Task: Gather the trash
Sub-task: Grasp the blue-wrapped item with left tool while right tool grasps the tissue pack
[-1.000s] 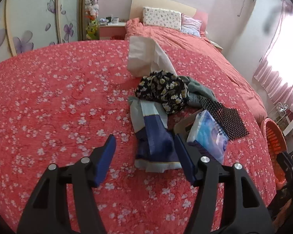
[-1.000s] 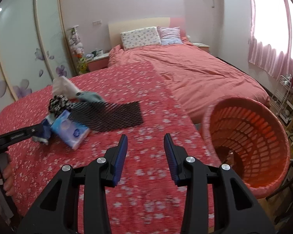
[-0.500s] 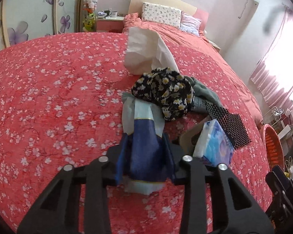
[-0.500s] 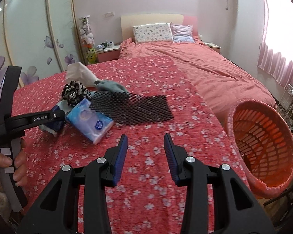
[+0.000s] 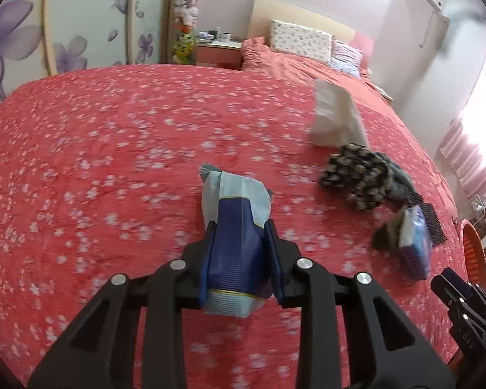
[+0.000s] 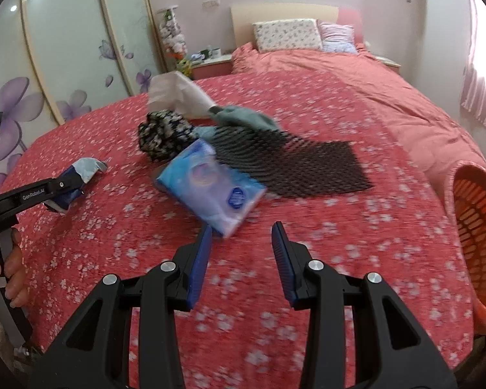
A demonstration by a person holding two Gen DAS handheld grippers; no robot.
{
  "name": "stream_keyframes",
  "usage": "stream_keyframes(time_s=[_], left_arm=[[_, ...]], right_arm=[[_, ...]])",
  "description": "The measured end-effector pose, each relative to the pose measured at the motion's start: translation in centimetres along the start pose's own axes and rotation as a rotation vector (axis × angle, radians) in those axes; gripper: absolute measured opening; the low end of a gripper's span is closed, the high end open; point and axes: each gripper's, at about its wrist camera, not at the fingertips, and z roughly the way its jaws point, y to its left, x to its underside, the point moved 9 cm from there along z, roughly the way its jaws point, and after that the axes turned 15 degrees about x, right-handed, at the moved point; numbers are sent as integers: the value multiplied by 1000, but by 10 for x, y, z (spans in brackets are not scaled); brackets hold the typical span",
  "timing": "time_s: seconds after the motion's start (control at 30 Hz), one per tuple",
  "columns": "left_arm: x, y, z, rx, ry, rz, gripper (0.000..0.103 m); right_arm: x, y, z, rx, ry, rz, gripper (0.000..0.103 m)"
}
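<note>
My left gripper (image 5: 239,227) holds a dark blue and pale blue wrapper (image 5: 235,194), its jaws still closing with the pads pressed against the wrapper's sides. In the right wrist view that left gripper (image 6: 64,188) hovers at the left over the red flowered bedspread (image 6: 307,243), with the wrapper (image 6: 87,167) sticking out of it. My right gripper (image 6: 241,230) stands open and holds nothing. A blue tissue pack (image 6: 210,191) lies just beyond its left fingertip. The orange basket (image 6: 479,214) stands off the bed's right edge.
Behind the tissue pack lie a black mesh sheet (image 6: 291,165), a black floral cloth (image 6: 163,134), a grey-green cloth (image 6: 243,118) and a white paper bag (image 6: 178,94). A person's hand (image 6: 11,269) grips the left tool's handle. Pillows and a nightstand are at the far end.
My left gripper shut on the blue wrapper and carried it left, away from the pile. My right gripper swung from the basket toward the tissue pack.
</note>
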Motion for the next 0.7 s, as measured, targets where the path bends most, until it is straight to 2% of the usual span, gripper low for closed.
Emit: stream_keyframes(time_s=[0.23,0.4,0.53,0.7], left_arm=[[3,13,-3,12,-6,-23,31],[6,13,-1,19,-11,-22,32],[7,15,0,25,-13,-23,34],[7,17,1,33,-15,-22,35]], right_arm=[[0,28,14,-43,46,-16,39],[-1,53,6,-155,57,-27,38],[1,46,1,-105,38,-23,39],[-2,32,6,-56,35,6,53]])
